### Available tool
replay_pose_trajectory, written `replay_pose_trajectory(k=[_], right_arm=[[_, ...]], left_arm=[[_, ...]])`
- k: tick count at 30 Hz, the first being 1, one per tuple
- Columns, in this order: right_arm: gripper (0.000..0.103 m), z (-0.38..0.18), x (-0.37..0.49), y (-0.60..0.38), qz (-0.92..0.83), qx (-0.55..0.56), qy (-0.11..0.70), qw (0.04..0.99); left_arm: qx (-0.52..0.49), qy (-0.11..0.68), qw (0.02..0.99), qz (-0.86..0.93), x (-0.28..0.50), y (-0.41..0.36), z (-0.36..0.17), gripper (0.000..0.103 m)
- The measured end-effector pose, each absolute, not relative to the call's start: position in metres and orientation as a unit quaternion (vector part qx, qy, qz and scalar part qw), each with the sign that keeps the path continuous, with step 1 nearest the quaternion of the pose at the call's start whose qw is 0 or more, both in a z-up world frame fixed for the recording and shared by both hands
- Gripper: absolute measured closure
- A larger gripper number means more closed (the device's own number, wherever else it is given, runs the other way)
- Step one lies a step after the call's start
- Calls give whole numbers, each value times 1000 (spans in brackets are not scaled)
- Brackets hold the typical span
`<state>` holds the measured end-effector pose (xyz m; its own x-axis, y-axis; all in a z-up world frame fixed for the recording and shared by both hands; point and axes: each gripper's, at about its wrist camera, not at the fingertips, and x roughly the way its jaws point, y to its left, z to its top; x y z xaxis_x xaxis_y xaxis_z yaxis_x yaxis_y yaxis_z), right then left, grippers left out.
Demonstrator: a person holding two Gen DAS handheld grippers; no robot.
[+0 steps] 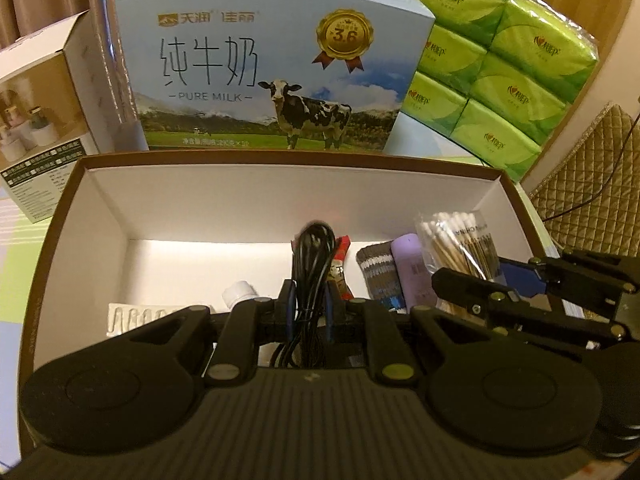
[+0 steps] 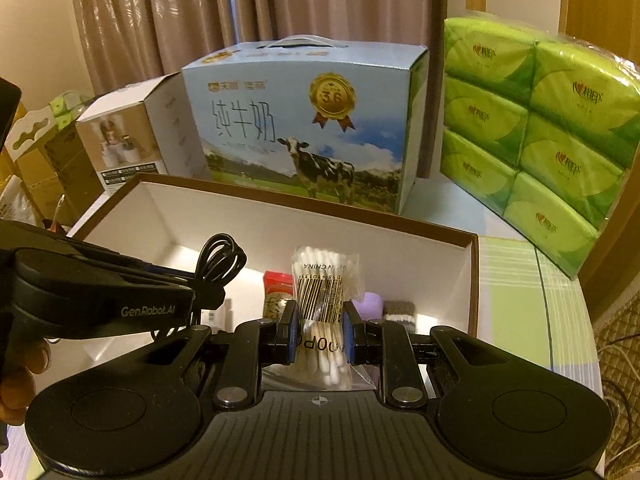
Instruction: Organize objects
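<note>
We see the left gripper (image 1: 308, 308) clenched on a bundled black cable (image 1: 312, 264). The cable runs straight between the jaws: its looped end sticks up toward 12 o'clock past the fingertips, and the rest trails back toward 6 o'clock under the gripper body. We see the same cable (image 2: 218, 264) in the right wrist view at about 10 o'clock, held by the left gripper (image 2: 208, 296) over the left half of the open box (image 2: 474, 280).

The right gripper (image 2: 318, 326) is clenched on a clear bag of cotton swabs (image 2: 322, 312). The bag sits squarely between the jaws, barcode end toward 12 o'clock, white swab tips spilling back toward 6 o'clock. In the left wrist view the swab bag (image 1: 456, 240) is at 2 o'clock, with the right gripper (image 1: 472, 280) coming in from 3 o'clock.

Both held items hang over the inside of the white-lined, brown-rimmed box (image 1: 280, 184). On its floor we see:
- red sachet (image 1: 340, 264), just beside the cable
- striped grey fabric roll (image 1: 378, 272)
- purple item (image 1: 412, 264), touching the fabric roll
- white cap (image 1: 239, 292) at 9 o'clock of the left jaws
- white blister strip (image 1: 136, 316), further toward 9 o'clock

Behind the box at 12 o'clock stands a blue milk carton (image 1: 272, 76). A green tissue pack (image 1: 504, 60) is at 2 o'clock and a small white carton (image 1: 44, 128) at 10 o'clock.
</note>
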<state>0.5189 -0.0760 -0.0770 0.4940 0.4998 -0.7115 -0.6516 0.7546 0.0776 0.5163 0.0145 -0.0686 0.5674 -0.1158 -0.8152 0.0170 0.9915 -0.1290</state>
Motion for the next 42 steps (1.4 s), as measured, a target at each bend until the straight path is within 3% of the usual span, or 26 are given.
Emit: replay_pose_trajectory(k=[4,15,17,21,22,23,25,28,32,40,42], right_arm=[[84,-78,523,-76,334,-96,378,858],[84,-78,525,-73,335,-88,382,857],[84,-78,526,-72,334,-84,382,858],[83,-72,525,-70,338,-70,361,866],[76,-71,525,-69,339,-67,358,867],[61,-69,524,-69,339,-65,356,869],[46,-66,521,-71,340,-62,346,872],[41,-64,516,-73,342,-66,347,871],[31,-67,511,-79,340,-64,354,869],[23,-67,498,-94,333,-51,368,866],[16,-65,493,-98,332,-45,372,866]], left_arm=[[-55,462,884,-36,519,16,-68,83],[-57,461,885,-10,511,35,-66,70],[-60,460,886,-4,508,39,-65,61],[-63,455,888,4,501,46,-62,53],[-63,453,889,6,499,48,-61,47],[-63,451,890,6,497,49,-60,41],[-64,448,892,8,492,51,-57,38],[-66,447,892,8,487,53,-54,31],[-71,447,892,7,479,54,-51,28],[-70,446,893,3,463,52,-43,23],[-67,444,894,0,456,51,-40,19]])
